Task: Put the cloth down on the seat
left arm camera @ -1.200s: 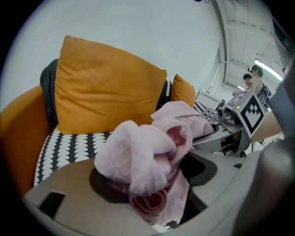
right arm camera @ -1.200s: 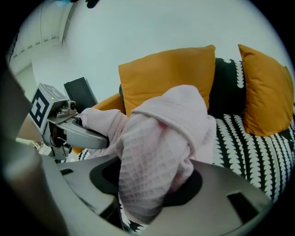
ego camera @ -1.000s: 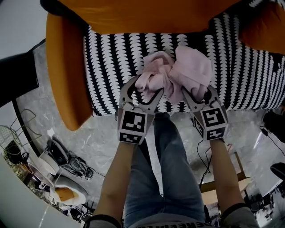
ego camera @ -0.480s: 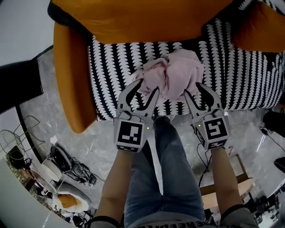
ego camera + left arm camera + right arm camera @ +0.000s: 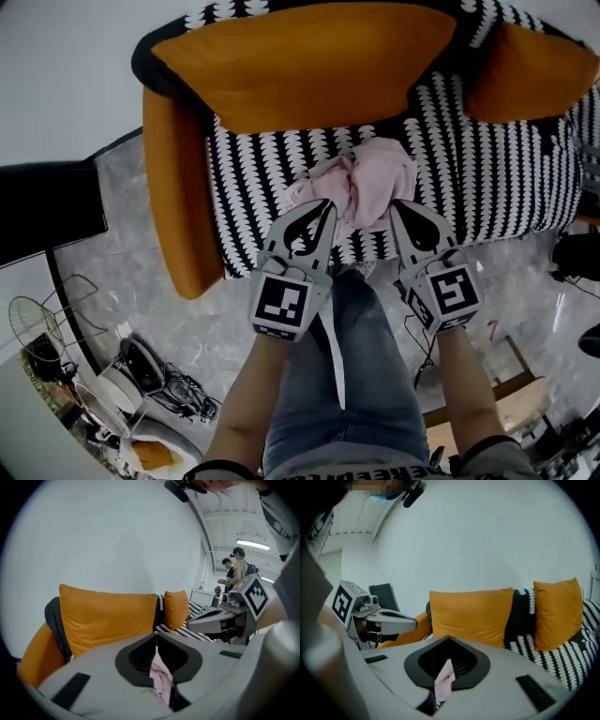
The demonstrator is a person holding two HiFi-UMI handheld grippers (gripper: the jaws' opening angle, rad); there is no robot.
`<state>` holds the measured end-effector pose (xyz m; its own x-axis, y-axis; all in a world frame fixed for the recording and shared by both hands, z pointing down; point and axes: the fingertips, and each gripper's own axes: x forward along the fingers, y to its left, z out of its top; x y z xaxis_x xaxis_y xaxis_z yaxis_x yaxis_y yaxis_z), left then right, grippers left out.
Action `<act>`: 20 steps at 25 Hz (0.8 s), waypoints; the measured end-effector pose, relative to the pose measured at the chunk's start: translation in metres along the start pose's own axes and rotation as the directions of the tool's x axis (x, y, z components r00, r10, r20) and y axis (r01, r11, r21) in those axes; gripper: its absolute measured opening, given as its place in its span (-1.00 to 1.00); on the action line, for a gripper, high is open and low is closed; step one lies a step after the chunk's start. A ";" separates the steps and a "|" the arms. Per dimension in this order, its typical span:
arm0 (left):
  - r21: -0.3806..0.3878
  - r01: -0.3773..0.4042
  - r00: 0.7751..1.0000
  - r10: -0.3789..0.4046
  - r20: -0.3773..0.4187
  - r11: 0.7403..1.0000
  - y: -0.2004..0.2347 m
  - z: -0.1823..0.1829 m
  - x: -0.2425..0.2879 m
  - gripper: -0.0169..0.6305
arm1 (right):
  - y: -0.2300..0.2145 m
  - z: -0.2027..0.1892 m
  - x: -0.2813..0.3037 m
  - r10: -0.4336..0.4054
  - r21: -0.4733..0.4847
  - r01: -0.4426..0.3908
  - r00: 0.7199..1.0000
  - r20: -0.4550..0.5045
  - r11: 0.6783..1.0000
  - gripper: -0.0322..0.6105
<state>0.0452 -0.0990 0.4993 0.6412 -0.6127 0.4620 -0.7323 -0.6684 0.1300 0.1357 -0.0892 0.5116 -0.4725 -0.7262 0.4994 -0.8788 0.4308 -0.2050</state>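
A grey marble floor (image 5: 122, 281) lies under an orange sofa (image 5: 178, 216) with a black and white patterned seat (image 5: 506, 178). The pink cloth (image 5: 370, 178) is bunched up over the front part of the seat, between the two grippers. The left gripper (image 5: 322, 208) has just been closing its jaws, and they now pinch a bit of the cloth tight. The right gripper (image 5: 400, 208) has done the same with another bit. Each gripper has a black and white square marker with no words. The white letters on the person's top (image 5: 375, 469) are cut off, so I cannot read them.
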 end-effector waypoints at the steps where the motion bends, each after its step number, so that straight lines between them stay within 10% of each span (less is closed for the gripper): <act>1: -0.011 0.016 1.000 -0.016 0.006 1.000 -0.002 0.006 -0.005 -0.89 | 0.005 0.008 -0.005 0.004 0.002 -0.004 1.000 0.017 1.000 -0.91; 20: 0.206 0.182 0.967 -0.213 0.138 0.961 -0.047 0.130 -0.145 -0.92 | 0.136 0.127 -0.120 -0.044 -0.104 0.068 0.975 0.217 0.992 -0.91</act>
<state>0.0168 -0.0333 0.3123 0.8080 -0.5084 0.2979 -0.5399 -0.8413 0.0286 0.0651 -0.0113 0.3169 -0.4369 -0.8432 0.3133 -0.8970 0.4343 -0.0819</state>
